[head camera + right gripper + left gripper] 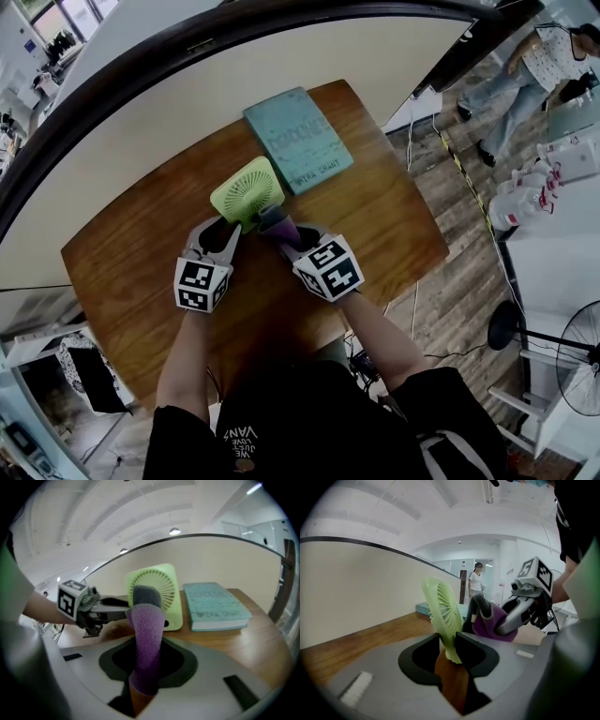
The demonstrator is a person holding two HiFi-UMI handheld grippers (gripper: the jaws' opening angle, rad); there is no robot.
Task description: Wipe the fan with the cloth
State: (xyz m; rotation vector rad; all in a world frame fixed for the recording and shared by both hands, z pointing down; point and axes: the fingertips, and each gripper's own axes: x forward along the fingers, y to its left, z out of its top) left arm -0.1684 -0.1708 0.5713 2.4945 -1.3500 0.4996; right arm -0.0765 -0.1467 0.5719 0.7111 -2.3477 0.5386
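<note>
A small light-green fan (246, 187) stands on the wooden table (131, 272), in front of a teal book (298, 141). My left gripper (236, 230) is shut on the fan's lower edge; in the left gripper view the fan (443, 616) rises edge-on from between the jaws of my left gripper (449, 645). My right gripper (274, 228) is shut on a purple cloth (145, 634) with a grey end, held upright just in front of the fan's grille (164, 590). The cloth (492, 623) is close beside the fan; whether it touches I cannot tell.
The teal book (215, 604) lies right of the fan, near the table's far edge. A cream curved wall (141, 112) runs behind the table. To the right stand a person (553, 56), white containers (534, 192) and a floor fan (572, 356).
</note>
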